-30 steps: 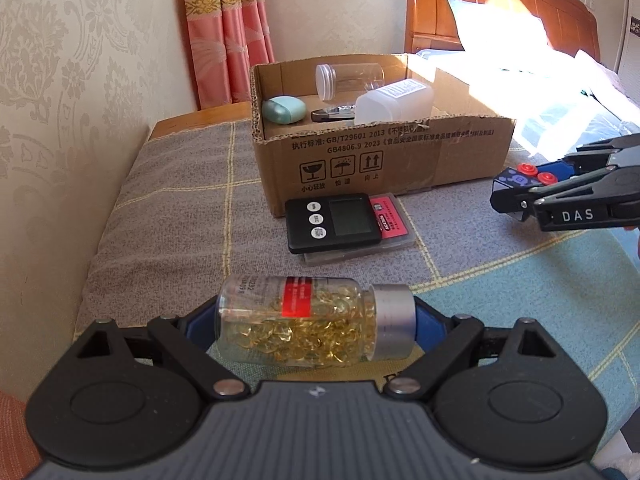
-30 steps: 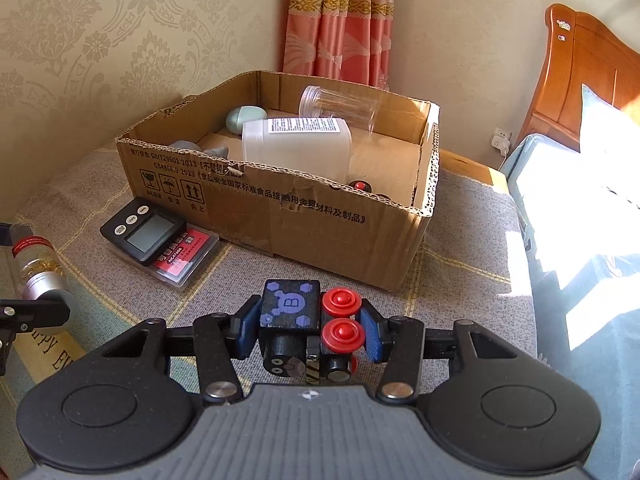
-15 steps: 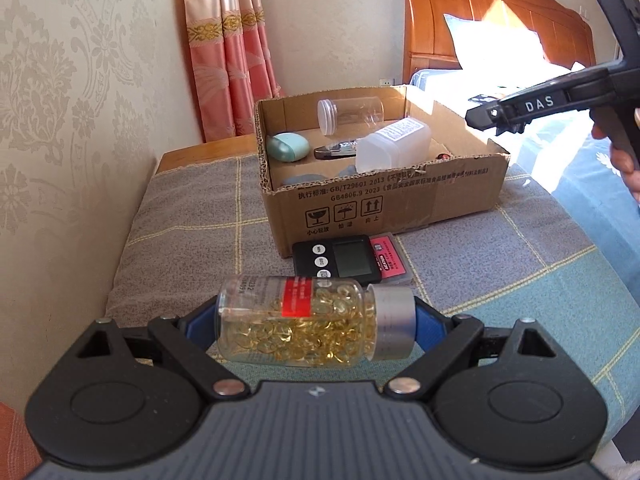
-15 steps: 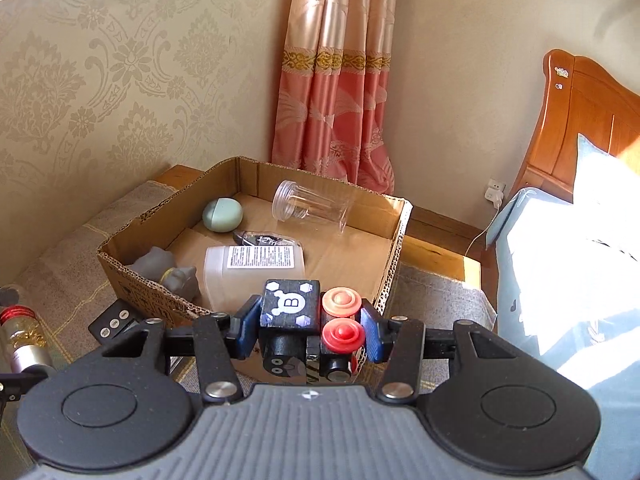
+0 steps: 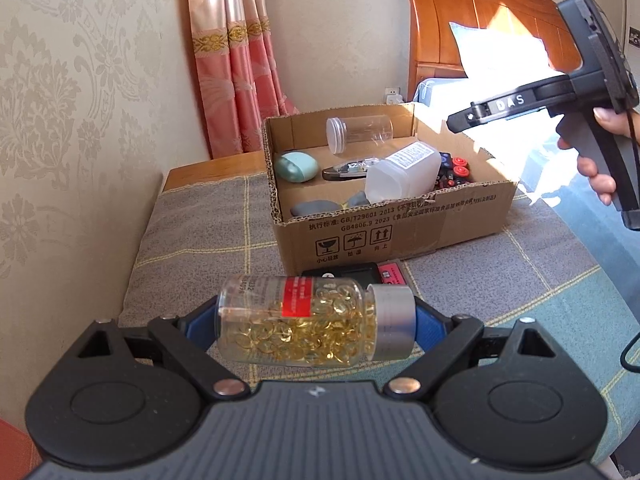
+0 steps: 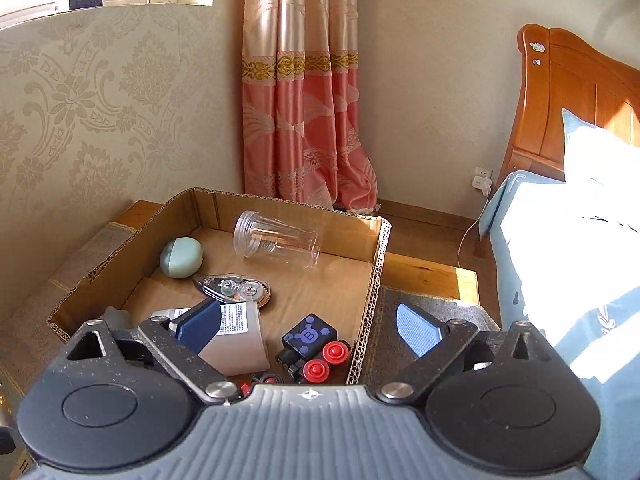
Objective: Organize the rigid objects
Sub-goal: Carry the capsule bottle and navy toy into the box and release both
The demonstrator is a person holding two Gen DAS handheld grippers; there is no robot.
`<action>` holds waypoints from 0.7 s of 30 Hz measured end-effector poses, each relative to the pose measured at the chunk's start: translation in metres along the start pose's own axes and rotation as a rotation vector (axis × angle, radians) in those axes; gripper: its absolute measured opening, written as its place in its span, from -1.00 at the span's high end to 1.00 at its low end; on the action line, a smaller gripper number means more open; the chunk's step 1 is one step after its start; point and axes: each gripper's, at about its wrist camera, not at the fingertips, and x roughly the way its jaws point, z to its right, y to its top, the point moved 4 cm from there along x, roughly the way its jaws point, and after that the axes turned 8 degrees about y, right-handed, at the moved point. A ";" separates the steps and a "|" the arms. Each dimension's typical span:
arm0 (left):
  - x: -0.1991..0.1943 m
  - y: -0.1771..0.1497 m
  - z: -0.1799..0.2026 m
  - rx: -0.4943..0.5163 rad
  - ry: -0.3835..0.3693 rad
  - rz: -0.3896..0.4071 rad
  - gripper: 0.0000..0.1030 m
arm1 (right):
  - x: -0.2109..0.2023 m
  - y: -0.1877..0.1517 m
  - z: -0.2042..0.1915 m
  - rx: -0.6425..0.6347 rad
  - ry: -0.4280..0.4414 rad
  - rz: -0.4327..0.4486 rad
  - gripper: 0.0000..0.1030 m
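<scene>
The left gripper (image 5: 316, 320) clamps a clear cylindrical bottle (image 5: 304, 322) end to end, lying crosswise between its blue pads; the bottle has a red label band, a brushed silver cap and a heap of glossy golden capsules inside. It hangs above the grey woven cloth (image 5: 200, 240) crossed with yellow lines, short of the corrugated cardboard box (image 5: 400, 232).

The right gripper (image 6: 308, 328) hovers over the box's right side with its ribbed blue pads (image 6: 416, 334) spread wide and nothing between them.

Inside the box (image 6: 376, 264) lie a transparent ribbed-neck jar (image 6: 276, 240) on its side, a smooth mint-green oval case (image 6: 181, 257), a translucent correction-tape dispenser (image 6: 234, 288), a frosted white bottle (image 6: 236, 340) with a printed label, and a black blocky toy (image 6: 310, 350) with red round knobs. A grey rounded thing (image 5: 316, 207) sits at the near wall; what it is cannot be made out.

Against the box's front rests a flat black device (image 5: 348, 272) atop a pink-edged case (image 5: 394, 274).
</scene>
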 end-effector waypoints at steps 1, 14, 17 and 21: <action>0.001 0.004 0.000 0.002 -0.002 0.008 -0.81 | -0.005 -0.004 -0.002 0.009 -0.005 -0.009 -0.97; 0.039 0.086 0.010 0.014 -0.041 0.075 -0.81 | -0.059 -0.066 -0.040 0.018 -0.075 -0.034 -1.00; 0.059 0.100 0.016 0.011 -0.042 0.059 -0.81 | -0.065 -0.072 -0.043 0.031 -0.066 -0.033 -1.00; 0.085 0.116 0.020 0.003 -0.025 0.025 -0.81 | -0.070 -0.077 -0.041 0.044 -0.066 -0.038 -1.00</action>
